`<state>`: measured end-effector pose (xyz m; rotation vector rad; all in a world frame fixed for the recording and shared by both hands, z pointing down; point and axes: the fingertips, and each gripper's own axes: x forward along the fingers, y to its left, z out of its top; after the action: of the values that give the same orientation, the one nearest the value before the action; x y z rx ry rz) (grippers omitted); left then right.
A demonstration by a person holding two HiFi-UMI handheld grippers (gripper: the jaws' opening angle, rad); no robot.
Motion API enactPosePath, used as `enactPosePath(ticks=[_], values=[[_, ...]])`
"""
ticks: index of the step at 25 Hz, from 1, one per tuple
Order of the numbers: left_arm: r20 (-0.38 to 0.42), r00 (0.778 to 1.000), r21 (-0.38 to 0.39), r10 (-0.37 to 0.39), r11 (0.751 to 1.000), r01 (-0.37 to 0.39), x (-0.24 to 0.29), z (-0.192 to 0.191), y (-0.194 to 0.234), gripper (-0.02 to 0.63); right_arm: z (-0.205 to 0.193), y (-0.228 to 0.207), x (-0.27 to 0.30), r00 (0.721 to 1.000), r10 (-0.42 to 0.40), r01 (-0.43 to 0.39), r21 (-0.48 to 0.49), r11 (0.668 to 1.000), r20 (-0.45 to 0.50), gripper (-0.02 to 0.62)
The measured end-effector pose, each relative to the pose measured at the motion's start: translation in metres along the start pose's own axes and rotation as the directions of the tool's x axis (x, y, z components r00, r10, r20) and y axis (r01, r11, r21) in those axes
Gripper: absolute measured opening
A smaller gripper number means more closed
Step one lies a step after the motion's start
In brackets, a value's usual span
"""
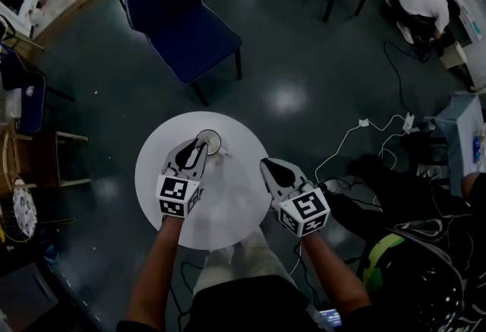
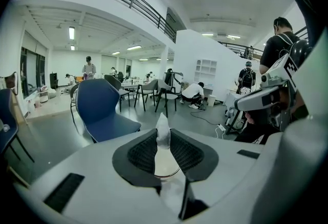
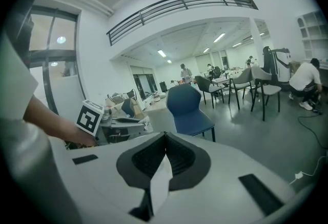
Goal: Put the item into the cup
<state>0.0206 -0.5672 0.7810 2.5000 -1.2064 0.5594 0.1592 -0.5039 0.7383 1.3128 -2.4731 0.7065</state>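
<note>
Blue chair (image 1: pixel 182 19), dark glossy floor (image 1: pixel 311 49)

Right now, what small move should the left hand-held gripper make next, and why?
Probably lower the left hand-held gripper slightly over the cup: its jaws pinch the white item, and the cup's mouth shows just beneath them, so the item seems not yet inside.

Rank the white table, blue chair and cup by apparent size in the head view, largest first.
1. White table.
2. Blue chair, slightly smaller, though it stands farther from the camera, so real sizes are unsure.
3. Cup, by far smallest.
</note>
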Motion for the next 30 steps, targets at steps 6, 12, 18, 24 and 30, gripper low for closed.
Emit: enactPosePath(ticks=[6,12,18,24,30], values=[[0.003,1.0,-0.036,0.001,0.999,-0.001,-0.008,-0.009,0.008,0.11,-0.008,0.009,0.007,1.0,-0.002,0.002,0.006,1.0,-0.011,0.017],[0.014,1.0,-0.041,0.008,0.999,-0.007,-0.02,-0.027,0.016,0.118,-0.031,0.027,0.008,1.0,-0.011,0.011,0.009,1.0,-0.021,0.017],[0.009,1.0,-0.051,0.01,0.999,-0.009,-0.011,-0.024,0.012,0.118,-0.027,0.014,0.009,1.0,-0.009,0.009,0.007,1.0,-0.023,0.017],[0.023,1.0,-0.043,-0.001,0.999,0.002,-0.033,-0.022,0.009,0.115,-0.021,0.03,0.005,1.0,-0.002,0.002,0.0,1.0,-0.004,0.017],[0.045,0.999,-0.051,0.003,0.999,0.0,-0.066,-0.004,0.011,0.085,-0.002,0.06,-0.004,1.0,-0.002,0.002,-0.017,1.0,0.015,0.017]])
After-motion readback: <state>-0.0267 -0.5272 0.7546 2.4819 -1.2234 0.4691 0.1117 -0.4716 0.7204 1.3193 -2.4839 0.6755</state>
